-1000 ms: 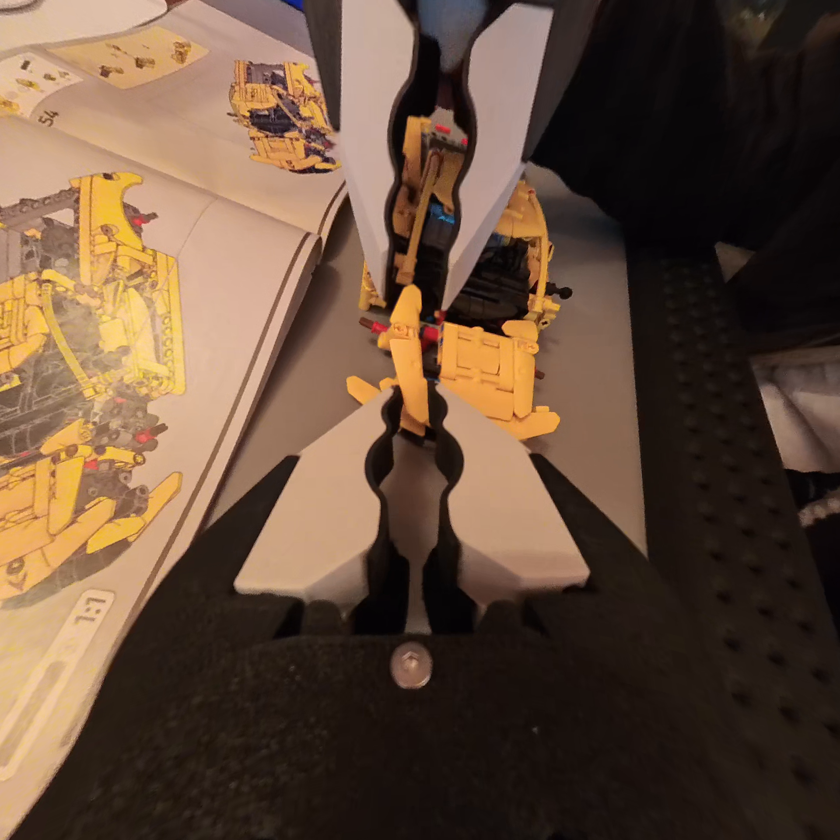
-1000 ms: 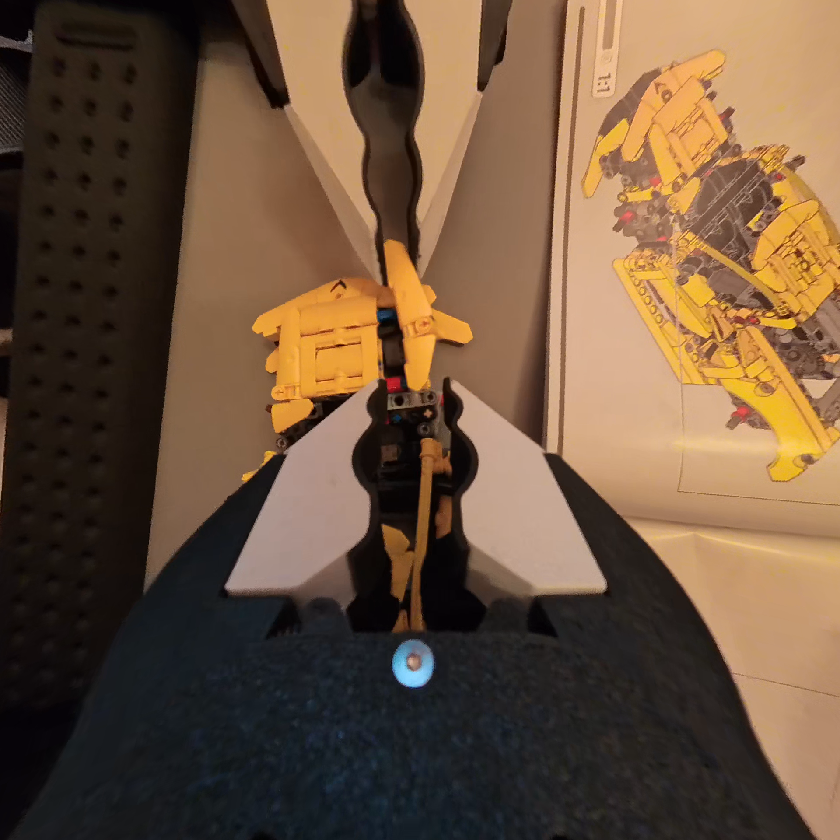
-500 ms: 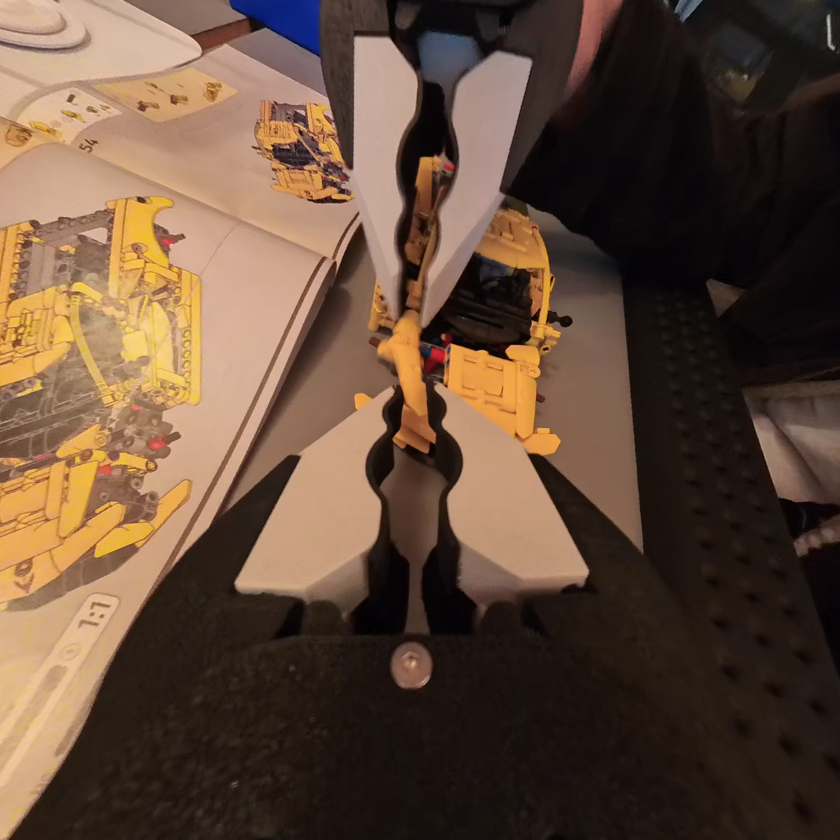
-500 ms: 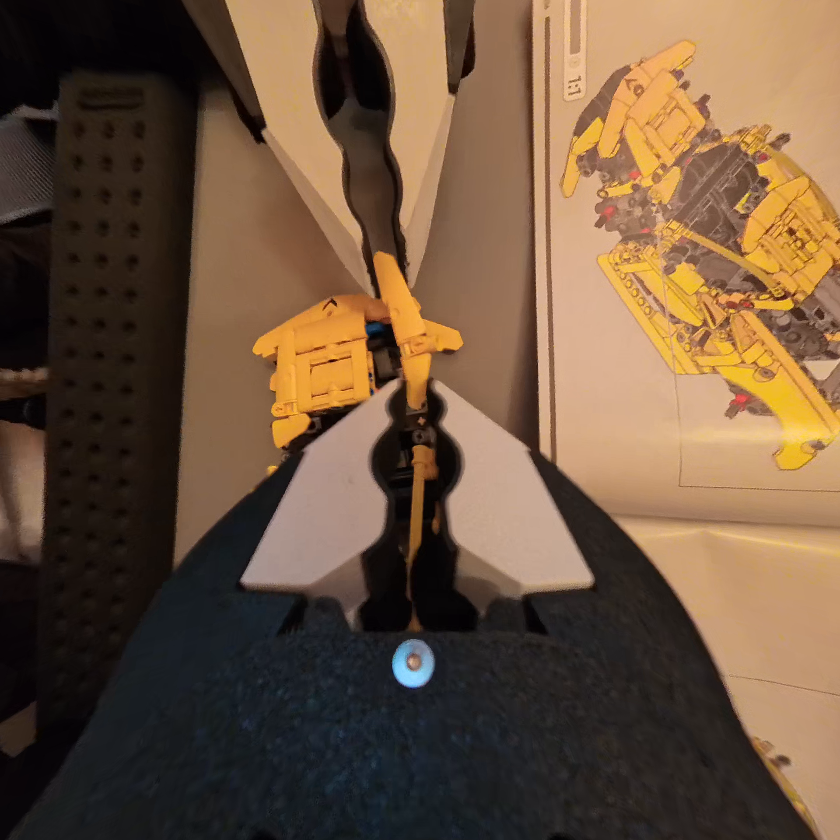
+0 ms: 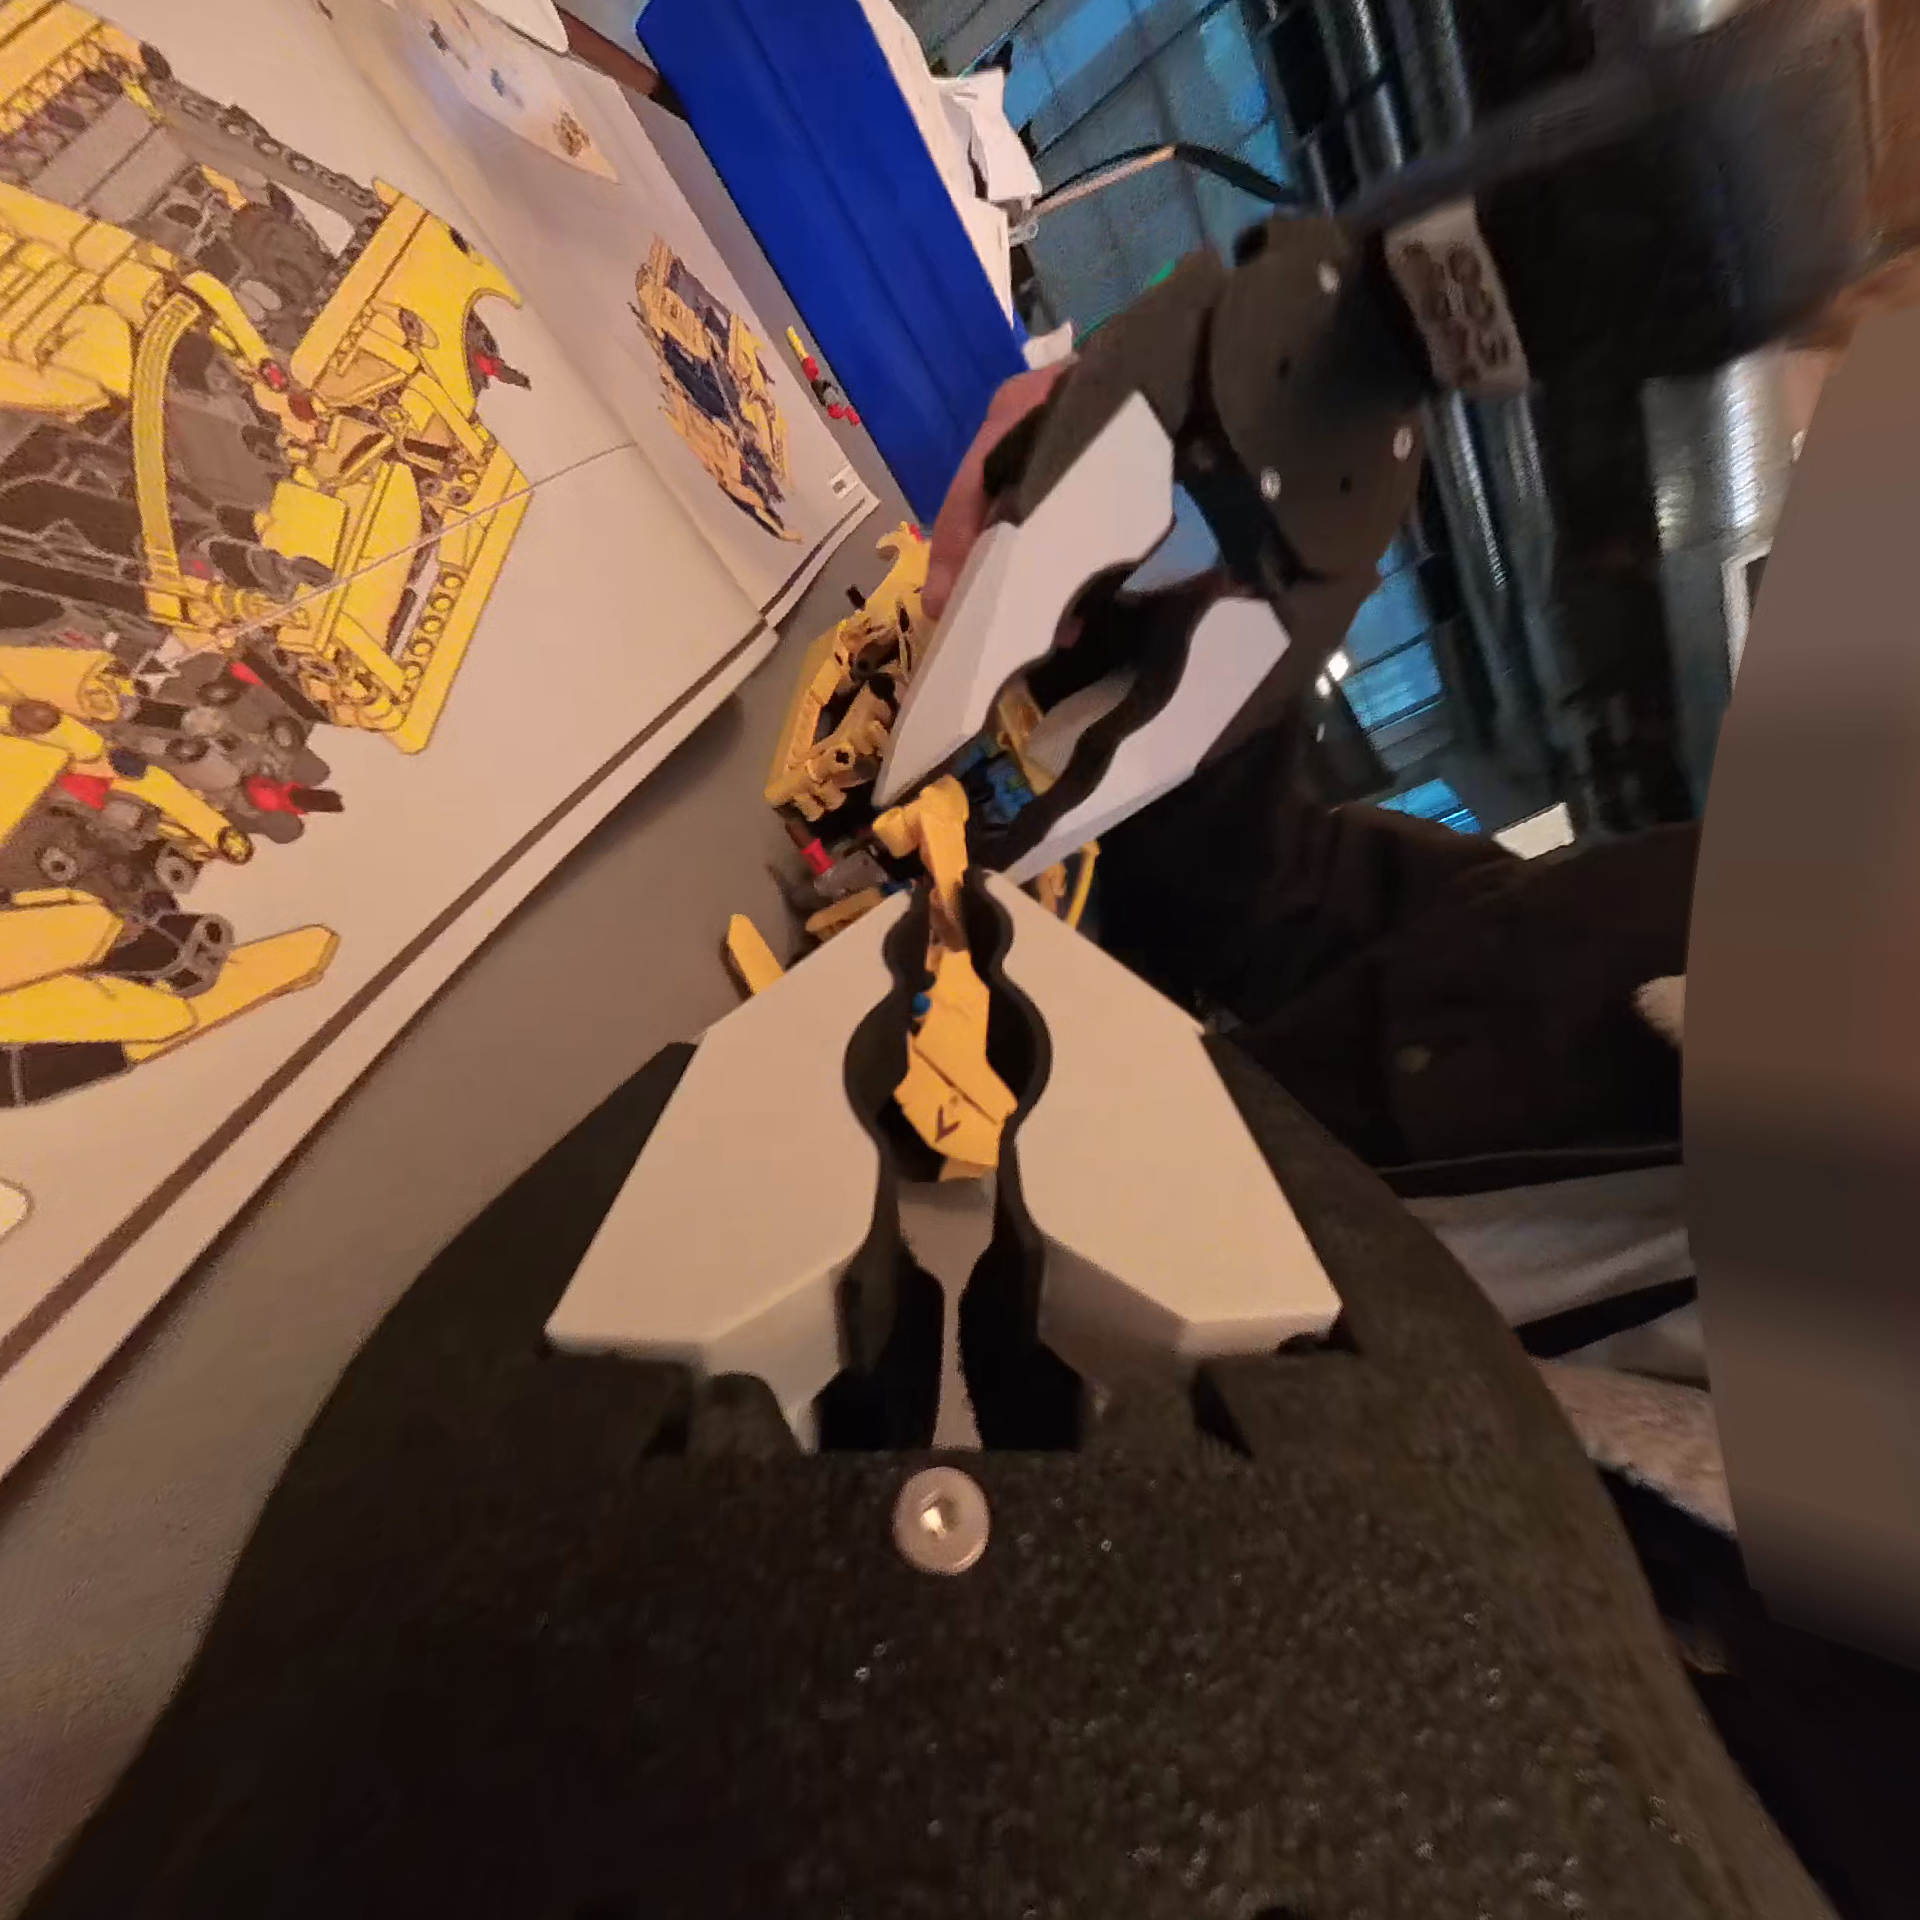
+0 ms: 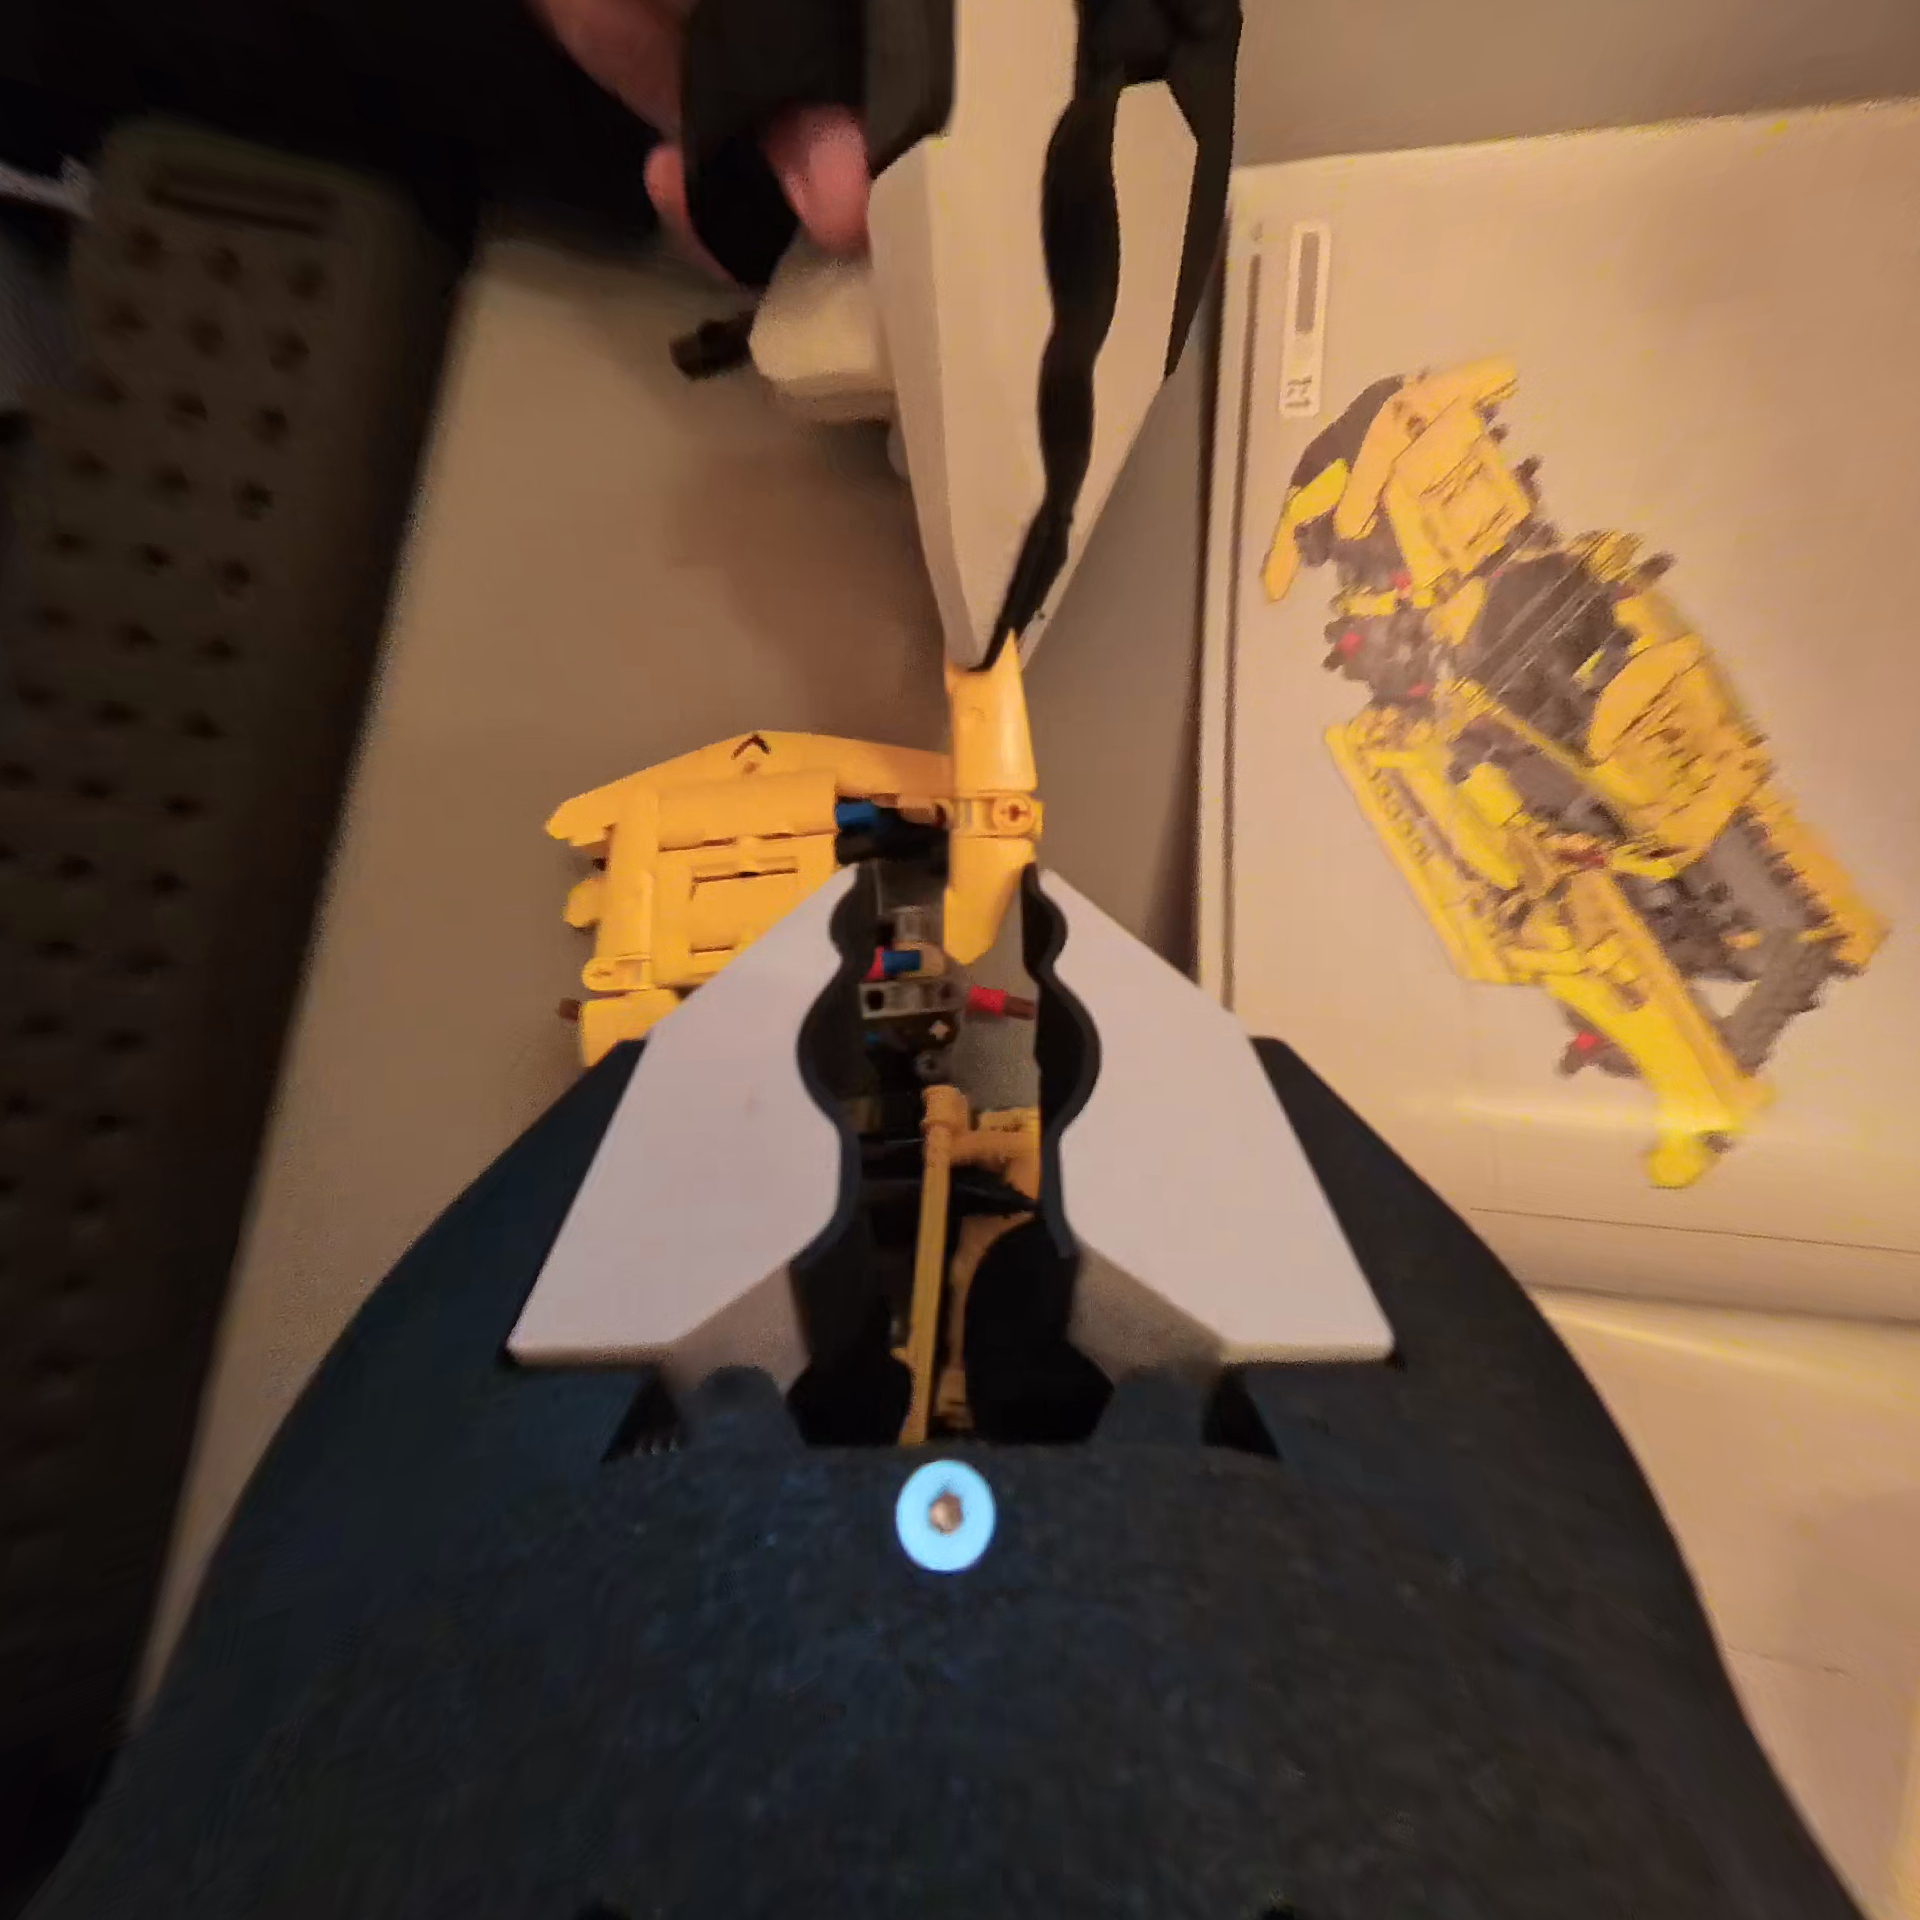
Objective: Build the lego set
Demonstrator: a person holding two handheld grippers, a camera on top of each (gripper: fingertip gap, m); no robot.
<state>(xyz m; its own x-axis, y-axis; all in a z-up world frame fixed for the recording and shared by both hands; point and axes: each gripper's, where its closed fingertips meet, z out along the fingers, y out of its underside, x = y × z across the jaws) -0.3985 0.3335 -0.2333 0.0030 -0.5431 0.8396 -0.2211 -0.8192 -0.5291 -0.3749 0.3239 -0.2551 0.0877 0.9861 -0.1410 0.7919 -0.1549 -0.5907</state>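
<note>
Our left hand-held gripper (image 5: 951,894) is nearly closed, its fingers pinching a narrow yellow panel (image 5: 951,1049) that runs back between the pads; in the right wrist view the same panel (image 6: 987,800) stands up from the model with the left hand-held gripper's tip (image 6: 992,649) on its far end. That panel is hinged to the yellow lego model (image 6: 727,862), which lies on the grey counter (image 6: 623,520) straight ahead of our right hand-held gripper (image 6: 940,894).

Our right hand-held gripper is parted to a moderate gap, and the model's dark frame with red and blue pins and a long yellow rod (image 6: 930,1268) lies between its fingers. We cannot tell whether the pads press on the frame or merely straddle it. In the left wrist view the right hand-held gripper (image 5: 956,821) comes in from ahead and above, tilted, over the model (image 5: 842,707).

The open instruction booklet (image 5: 312,520) lies on the counter to the left of our left hand-held gripper, and so to the right of our right one (image 6: 1558,727). A dark perforated mat (image 6: 156,727) lies left of the right hand-held gripper.
</note>
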